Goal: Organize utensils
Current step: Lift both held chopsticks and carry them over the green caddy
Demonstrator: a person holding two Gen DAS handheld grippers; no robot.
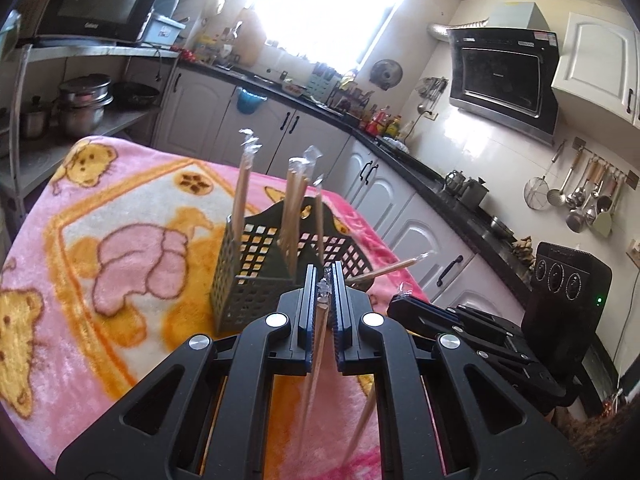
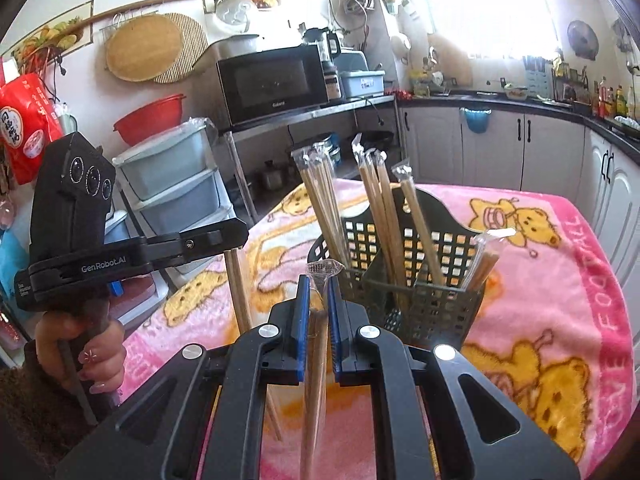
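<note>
A dark green slotted utensil holder [image 1: 256, 276] stands on the pink bear-print blanket [image 1: 120, 208], with several plastic-wrapped wooden chopstick pairs [image 1: 242, 196] upright in its compartments. My left gripper [image 1: 324, 292] is shut on one wrapped chopstick pair [image 1: 316, 356], just in front of the holder. In the right wrist view my right gripper [image 2: 318, 292] is shut on another wrapped pair [image 2: 316, 356], close to the holder [image 2: 416, 292]. The left gripper [image 2: 236, 232], held by a hand [image 2: 100, 356], hangs to the left with its chopsticks [image 2: 238, 284] pointing down.
The blanket-covered table ends near white kitchen cabinets [image 1: 404, 216] under a black counter. A metal shelf with a microwave [image 2: 272, 84] and pots stands beyond the table, with plastic drawers [image 2: 176, 184] beside it. Ladles hang on the wall [image 1: 580, 200].
</note>
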